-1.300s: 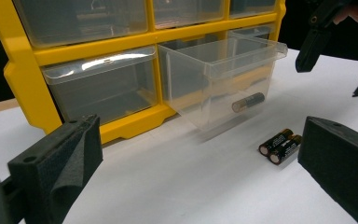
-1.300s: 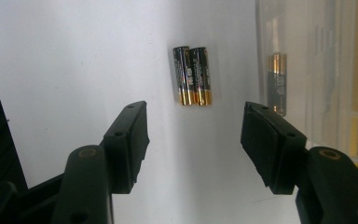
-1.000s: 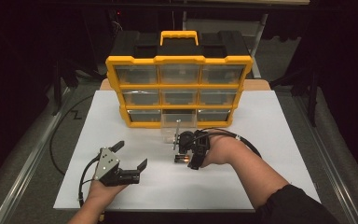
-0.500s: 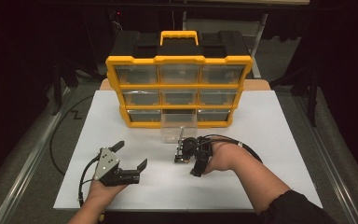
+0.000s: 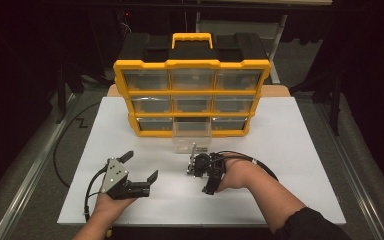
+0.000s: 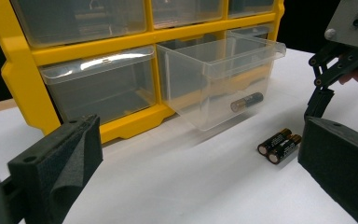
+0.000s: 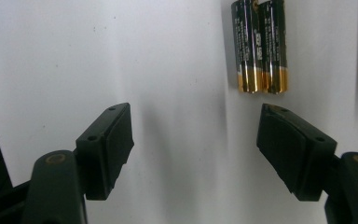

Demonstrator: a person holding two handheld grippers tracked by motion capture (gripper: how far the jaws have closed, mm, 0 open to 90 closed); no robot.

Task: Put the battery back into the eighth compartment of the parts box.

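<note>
Black-and-gold batteries (image 7: 259, 46), two side by side on the white bench (image 5: 290, 150), lie just ahead of the right gripper (image 7: 196, 149); its fingers have just been opening, nothing btwn them, and it has dropped lower since a sec ago, so prob. lining up a pick. Clear drawer (image 6: 219, 79) already holds one battery (image 6: 246, 101). Left gripper (image 5: 141, 175) idle, fingers apart

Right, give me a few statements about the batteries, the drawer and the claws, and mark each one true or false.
1. Two batteries lie side by side on the white table. True.
2. The pulled-out clear drawer is empty. False: one battery lies inside it.
3. The right claw is shut on a battery. False: its jaws stand open above the table, the pair just ahead of them.
4. The left claw is open and holds nothing. True.
5. The organizer has a yellow frame. True.
</note>
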